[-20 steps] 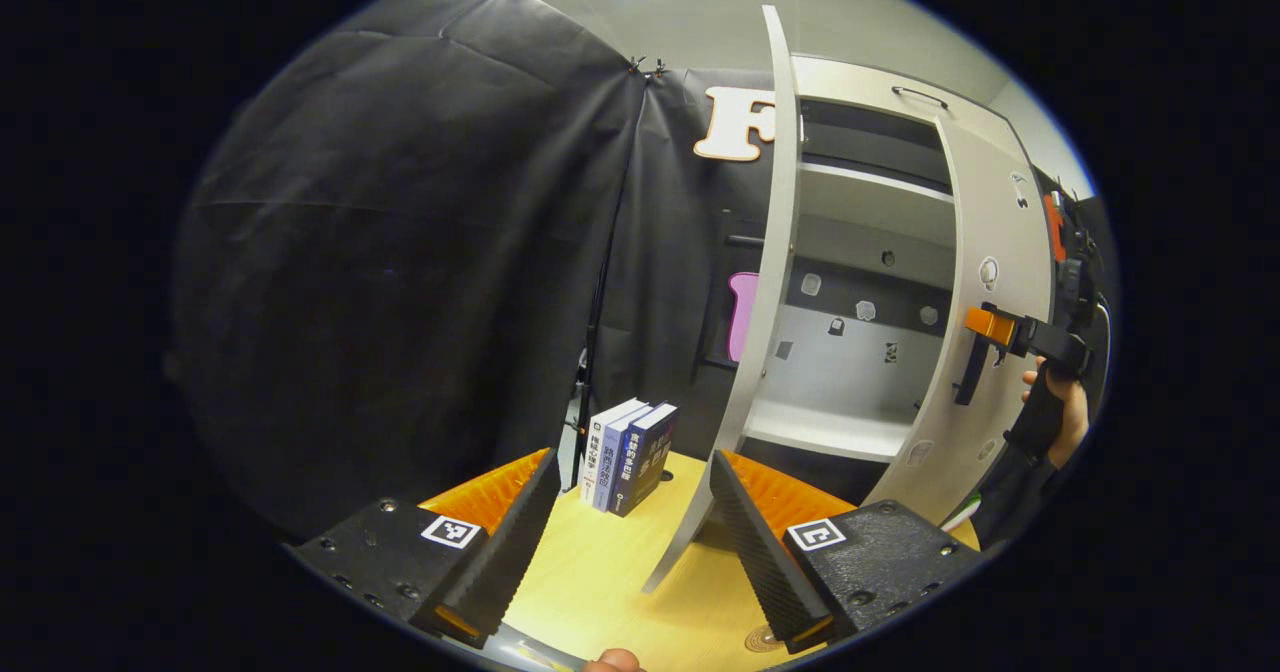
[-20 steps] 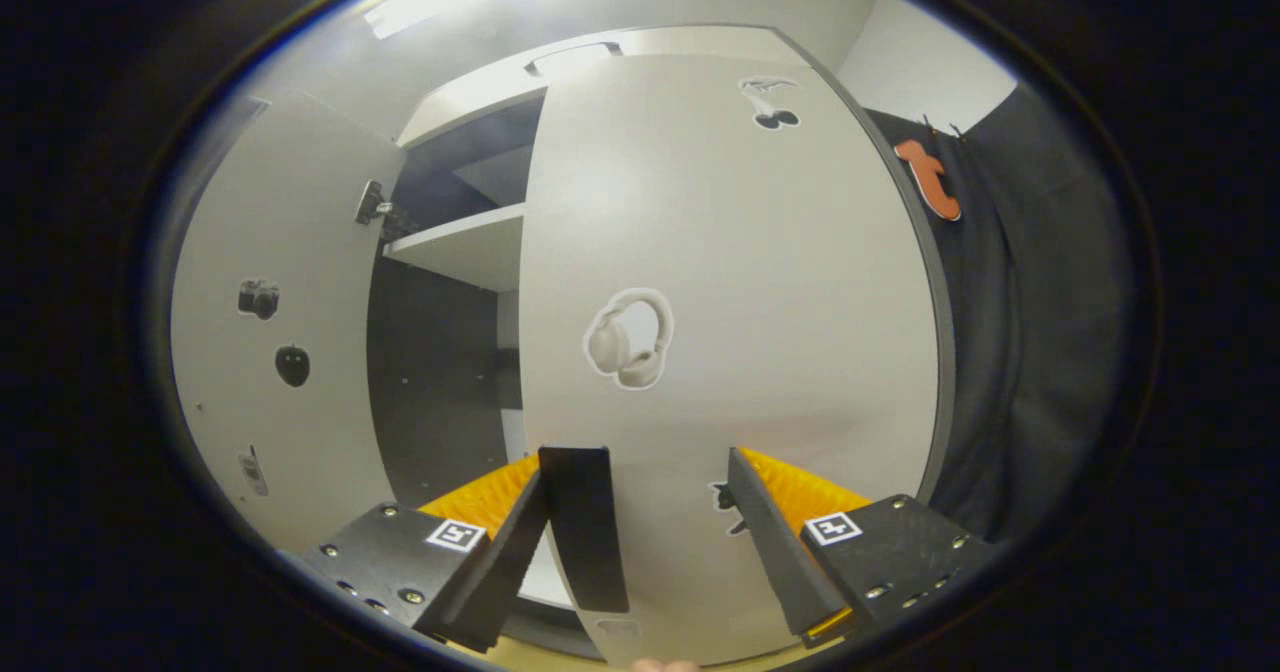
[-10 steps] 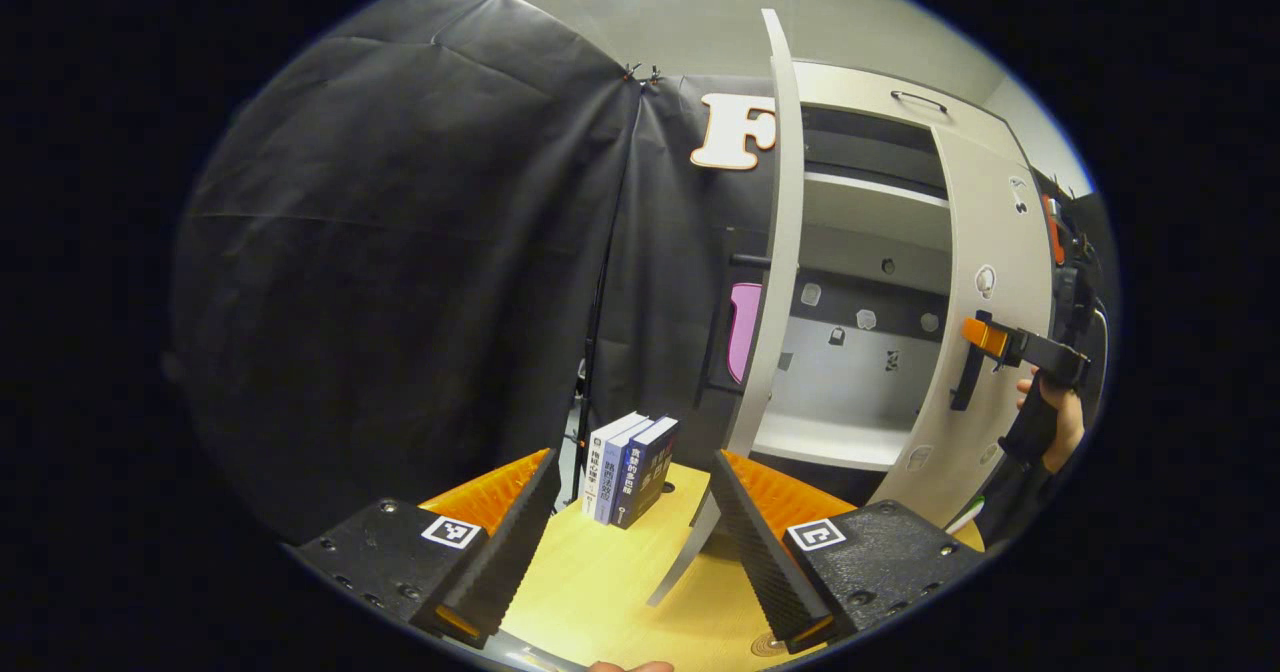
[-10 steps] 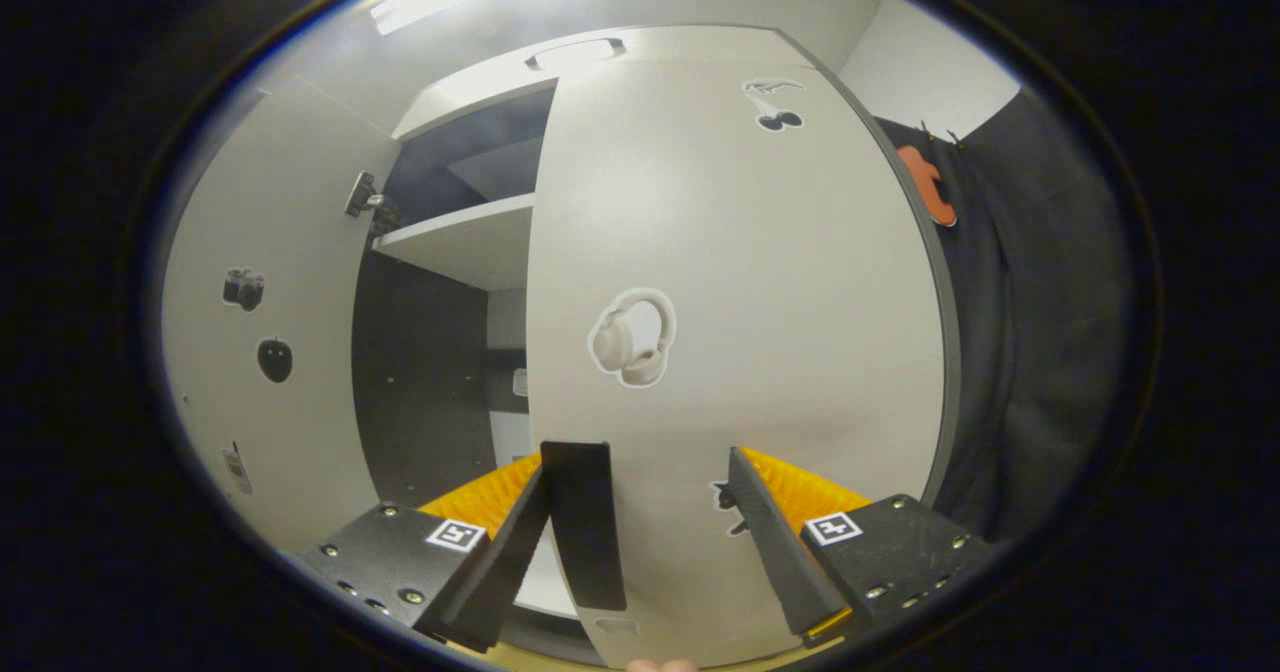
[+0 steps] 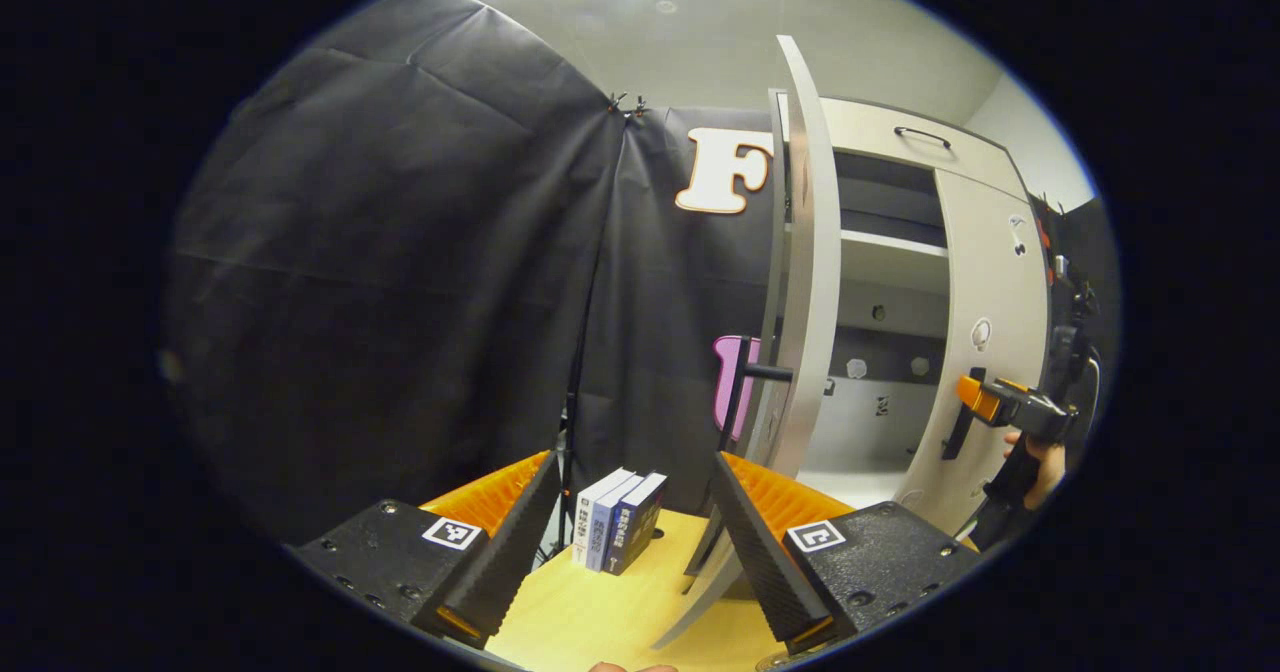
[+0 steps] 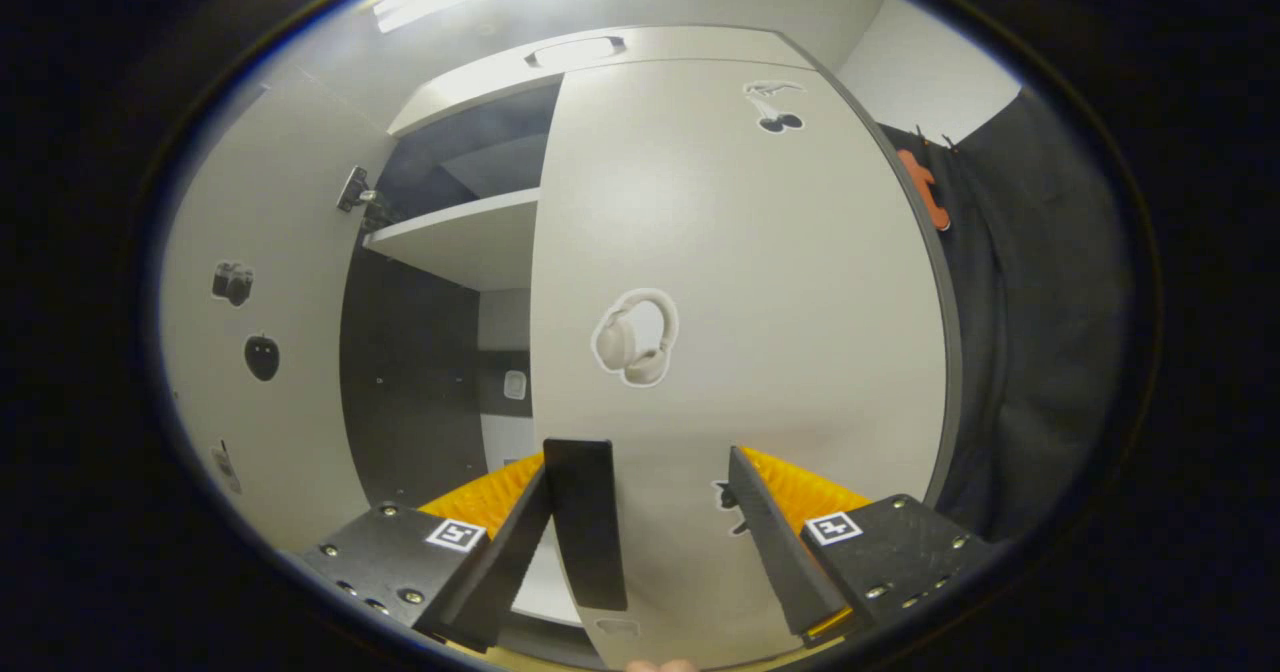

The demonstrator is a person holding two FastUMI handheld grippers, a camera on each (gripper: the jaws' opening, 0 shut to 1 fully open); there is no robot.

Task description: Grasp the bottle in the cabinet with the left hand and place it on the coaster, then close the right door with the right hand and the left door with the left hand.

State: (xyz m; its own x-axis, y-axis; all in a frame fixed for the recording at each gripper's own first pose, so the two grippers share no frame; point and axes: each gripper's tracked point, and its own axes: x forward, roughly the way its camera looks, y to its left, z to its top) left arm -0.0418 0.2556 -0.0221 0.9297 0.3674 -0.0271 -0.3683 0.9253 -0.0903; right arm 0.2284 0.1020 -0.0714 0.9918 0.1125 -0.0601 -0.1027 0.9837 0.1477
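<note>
Now, in the left gripper view, your left gripper (image 5: pixel 630 537) hangs with fingers apart and empty beside the left door (image 5: pixel 805 282) — get behind its outer face, then push. In the right gripper view, your right gripper (image 6: pixel 660 532) — fingers spread — meets the pale right door (image 6: pixel 740 282), nearly closed; press squarely.

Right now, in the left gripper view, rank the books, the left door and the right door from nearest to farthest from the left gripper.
1. Left door: its lower edge sits beside the left gripper.
2. Books: standing ahead on the table.
3. Right door: far right, where the right gripper presses it.
</note>
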